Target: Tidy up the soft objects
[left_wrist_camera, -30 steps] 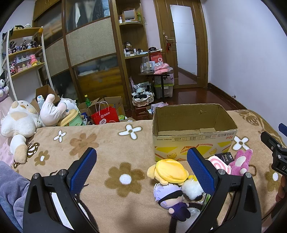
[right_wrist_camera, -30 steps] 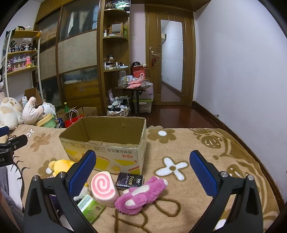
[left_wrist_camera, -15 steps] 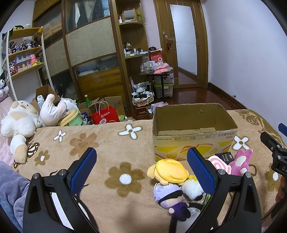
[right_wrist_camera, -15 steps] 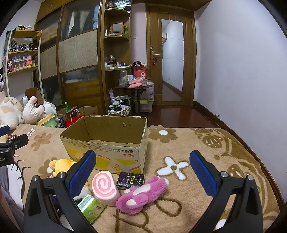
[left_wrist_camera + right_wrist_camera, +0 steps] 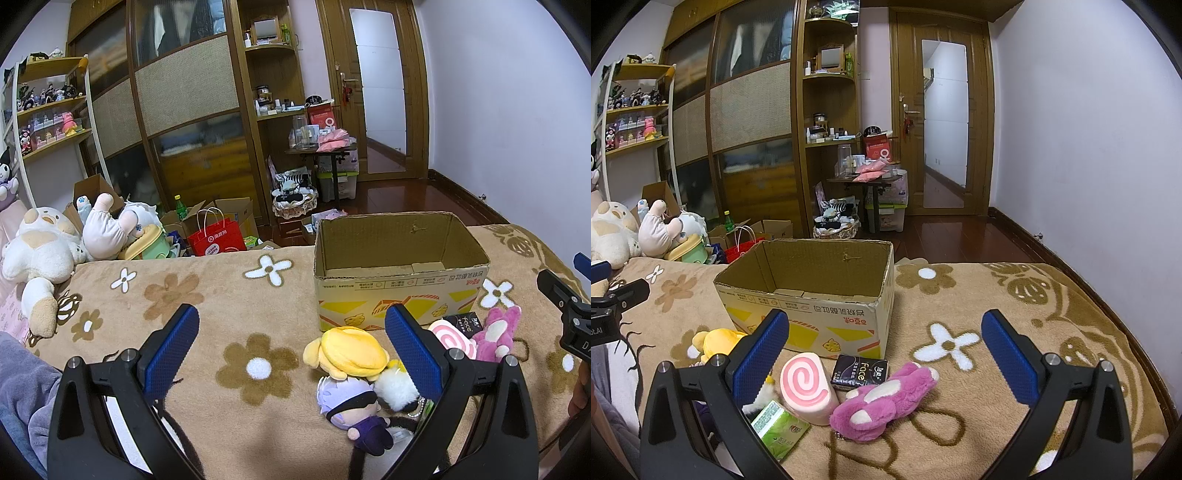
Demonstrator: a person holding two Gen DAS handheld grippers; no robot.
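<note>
An open, empty cardboard box (image 5: 400, 291) (image 5: 809, 317) stands on the brown flowered blanket. In front of it lie a yellow plush (image 5: 351, 350) (image 5: 716, 341), a purple-haired doll (image 5: 351, 406), a white pom-pom (image 5: 395, 387), a pink swirl roll cushion (image 5: 807, 387) (image 5: 452, 338), a magenta plush (image 5: 886, 400) (image 5: 496, 332), a black tissue pack (image 5: 858, 371) and a green pack (image 5: 779, 432). My left gripper (image 5: 291, 349) is open and empty above the blanket, left of the toys. My right gripper (image 5: 884, 352) is open and empty over the roll cushion and magenta plush.
Large plush toys (image 5: 40, 251) lie at the blanket's far left. Beyond the bed edge stand a red bag (image 5: 216, 238), boxes, shelves and a small table (image 5: 325, 155). The blanket (image 5: 1015, 317) stretches right of the box to the bed edge.
</note>
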